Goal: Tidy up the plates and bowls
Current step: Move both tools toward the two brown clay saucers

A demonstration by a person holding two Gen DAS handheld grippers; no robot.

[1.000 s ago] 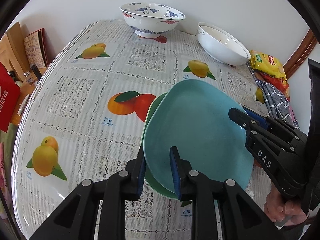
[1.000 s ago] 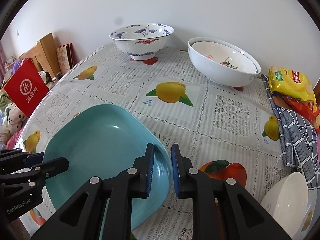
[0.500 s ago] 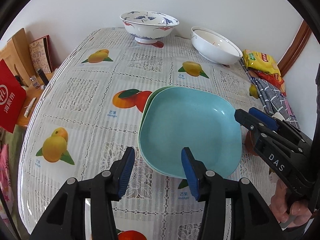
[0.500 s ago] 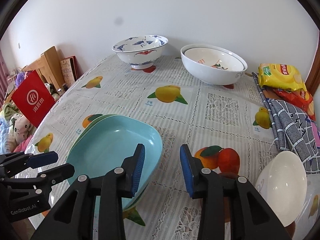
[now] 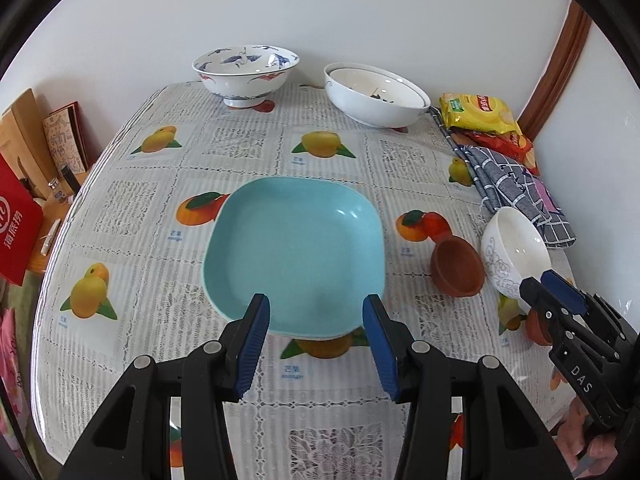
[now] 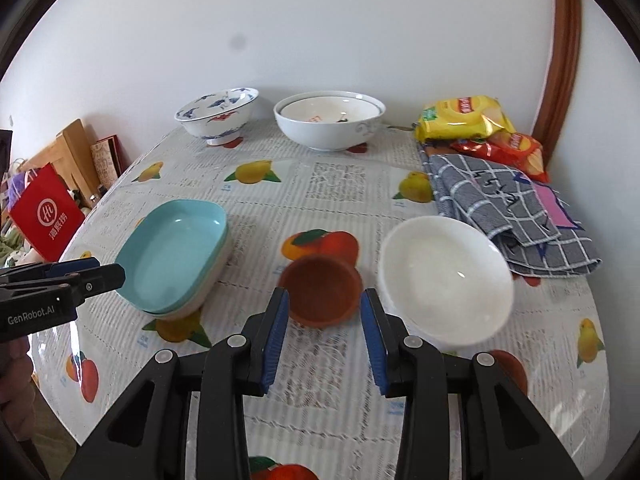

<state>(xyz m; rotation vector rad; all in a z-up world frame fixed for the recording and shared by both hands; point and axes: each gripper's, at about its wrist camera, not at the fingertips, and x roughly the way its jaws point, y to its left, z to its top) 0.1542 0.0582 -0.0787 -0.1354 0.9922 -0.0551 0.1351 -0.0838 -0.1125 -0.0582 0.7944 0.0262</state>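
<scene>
On the fruit-print table (image 5: 248,148), my left gripper (image 5: 316,340) hangs with its jaws spread wide and empty at the near edge of the blue plate (image 5: 294,256), which sits square on top of a small stack at the table's middle. From the right wrist view the stack reads as the blue plate (image 6: 176,248) nested on paler plates beneath; I cannot tell how many. I judge the plates are done: like shapes piled together so they take one footprint.

To the right, my right gripper (image 6: 323,340) is also spread and holding nothing, its blue pads flanking the near rim of the small brown bowl (image 6: 322,290) without clearly touching it. The bowl stands upright, just beside the white bowl (image 6: 446,280), which looks tilted toward the camera; I cannot say what props it. I read the gripper's line-up as a reach for the brown bowl, probably to nest the small bowls together.

At the far edge, the blue-and-white patterned bowl (image 6: 218,114) stands alone on the left, and the large white bowl (image 6: 330,124) to its right already carries a smaller bowl inside. Snack bags (image 6: 464,120) and a checked cloth (image 6: 500,200) crowd the far right.
</scene>
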